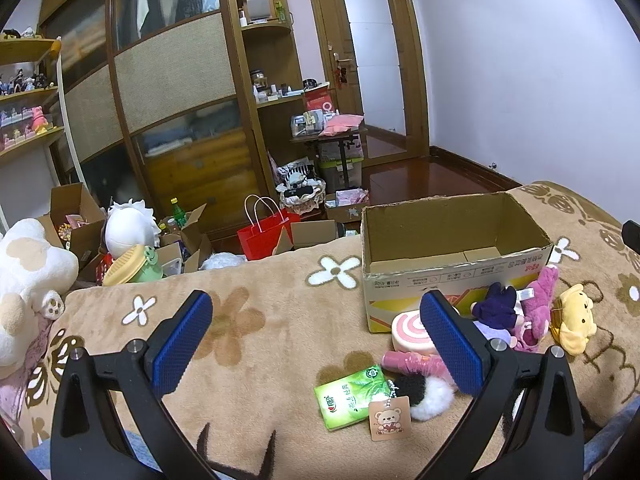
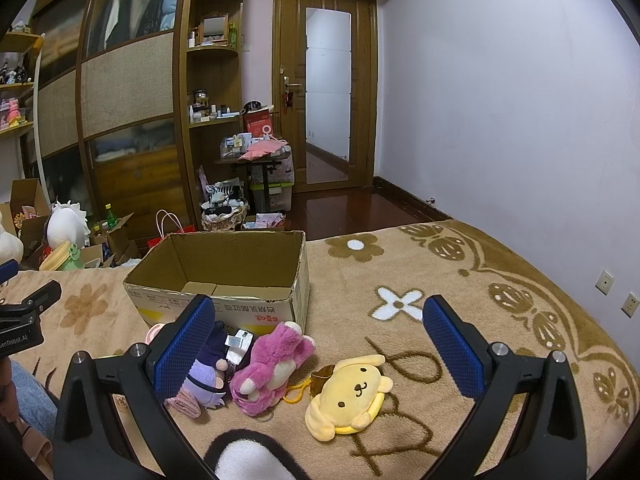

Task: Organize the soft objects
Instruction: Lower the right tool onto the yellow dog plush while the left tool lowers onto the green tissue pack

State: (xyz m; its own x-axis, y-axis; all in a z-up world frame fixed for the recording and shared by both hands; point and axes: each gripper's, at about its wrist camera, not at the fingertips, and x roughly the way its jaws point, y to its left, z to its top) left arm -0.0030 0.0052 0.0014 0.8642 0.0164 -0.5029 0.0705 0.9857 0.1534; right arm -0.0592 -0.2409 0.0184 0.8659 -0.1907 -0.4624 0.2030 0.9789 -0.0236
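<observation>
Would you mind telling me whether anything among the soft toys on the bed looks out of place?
The green tissue packet lies among the plush toys, though it is no toy. The cardboard box has ragged, torn rim edges and holds no toys; the pink plush bear and yellow plush dog lie outside it.

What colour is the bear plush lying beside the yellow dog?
Pink bear plush, clearest in the right wrist view.
</observation>
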